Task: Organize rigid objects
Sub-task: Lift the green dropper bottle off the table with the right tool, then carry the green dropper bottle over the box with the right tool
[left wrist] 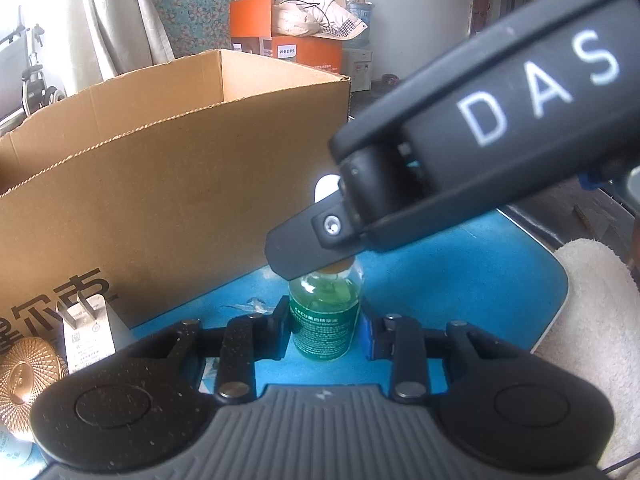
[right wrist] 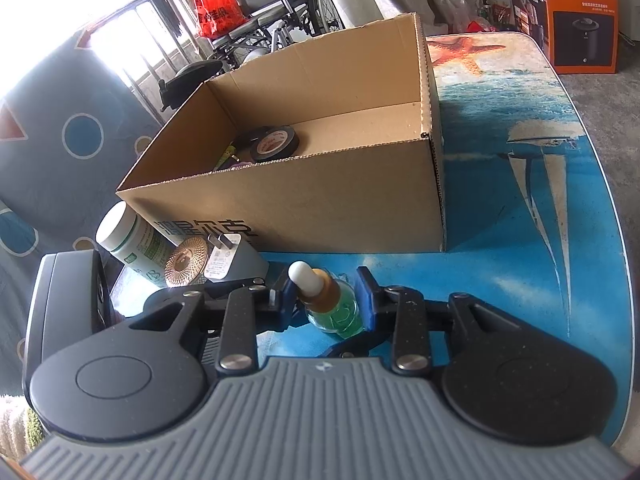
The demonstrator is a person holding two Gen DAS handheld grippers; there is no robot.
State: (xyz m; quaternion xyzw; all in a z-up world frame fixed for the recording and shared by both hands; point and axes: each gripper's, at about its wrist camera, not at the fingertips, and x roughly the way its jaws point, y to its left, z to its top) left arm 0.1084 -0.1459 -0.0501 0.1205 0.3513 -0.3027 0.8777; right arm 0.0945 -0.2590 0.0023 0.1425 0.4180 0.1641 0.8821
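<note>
A small green dropper bottle (left wrist: pixel 326 316) stands upright on the blue printed desk (left wrist: pixel 472 280), just in front of the open cardboard box (left wrist: pixel 172 184). The left hand-held gripper (left wrist: pixel 326 330) has its jaws set narrowly on either side of the bottle's labelled body; the left pad (left wrist: pixel 282 326) seems to touch the glass, but whether the right one presses on it too is hard to judge at this angle. The right hand-held gripper (right wrist: pixel 326 296) comes in from above and straddles the bottle's shoulders, its blue pads (right wrist: pixel 366 296) close by the glass, though a thin gap may remain on the left side. In the left wrist view its black body covers the bottle's neck and most of the white dropper bulb (left wrist: pixel 326 188). Inside the box only a roll of black tape (right wrist: pixel 274 142) shows clearly; the other items beside it are cut off by the near wall. A white plug adapter (right wrist: pixel 224 258), a ribbed copper-coloured lid (right wrist: pixel 188 260) and a white-capped bottle lying on its side (right wrist: pixel 128 240) crowd together at the box's left corner, partly hidden behind the left hand-held gripper's casing.
</note>
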